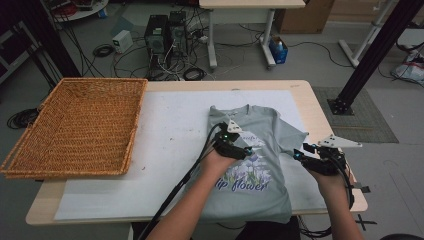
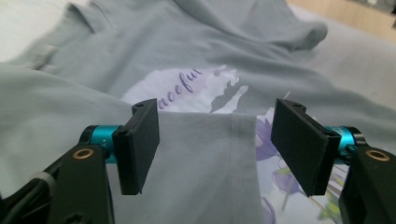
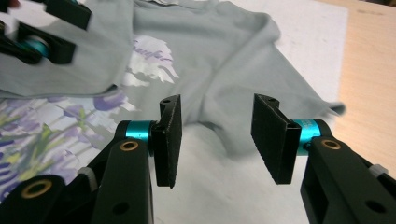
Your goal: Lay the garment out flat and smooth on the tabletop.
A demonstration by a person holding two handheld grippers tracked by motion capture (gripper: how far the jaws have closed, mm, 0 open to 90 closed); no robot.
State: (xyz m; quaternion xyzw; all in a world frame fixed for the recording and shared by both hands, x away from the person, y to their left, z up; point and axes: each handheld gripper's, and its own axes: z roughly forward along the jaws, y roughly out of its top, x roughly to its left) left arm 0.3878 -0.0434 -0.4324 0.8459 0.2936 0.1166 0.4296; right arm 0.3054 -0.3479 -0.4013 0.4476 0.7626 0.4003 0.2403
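Note:
A grey T-shirt (image 1: pixel 262 120) with a purple flower print lies on the white sheet (image 1: pixel 170 135). One sleeve is folded inward over the print, its hem (image 2: pixel 236 140) lying flat. My left gripper (image 1: pixel 254 149) hovers over that folded part; in the left gripper view its jaws (image 2: pixel 215 140) stand wide apart with cloth below them and nothing pinched. My right gripper (image 1: pixel 299 153) is beside the shirt's right edge, near the spread-out right sleeve (image 3: pixel 299 93). Its jaws (image 3: pixel 217 135) stand apart over the bare sheet, empty. The left gripper (image 3: pixel 46 32) is blurred at the upper left of the right gripper view.
A big wicker basket (image 1: pixel 80 125) stands on the table's left part, partly over its edge. The wooden table (image 1: pixel 305 95) ends close to the right gripper. Beyond it are cables, computers and table legs on the floor.

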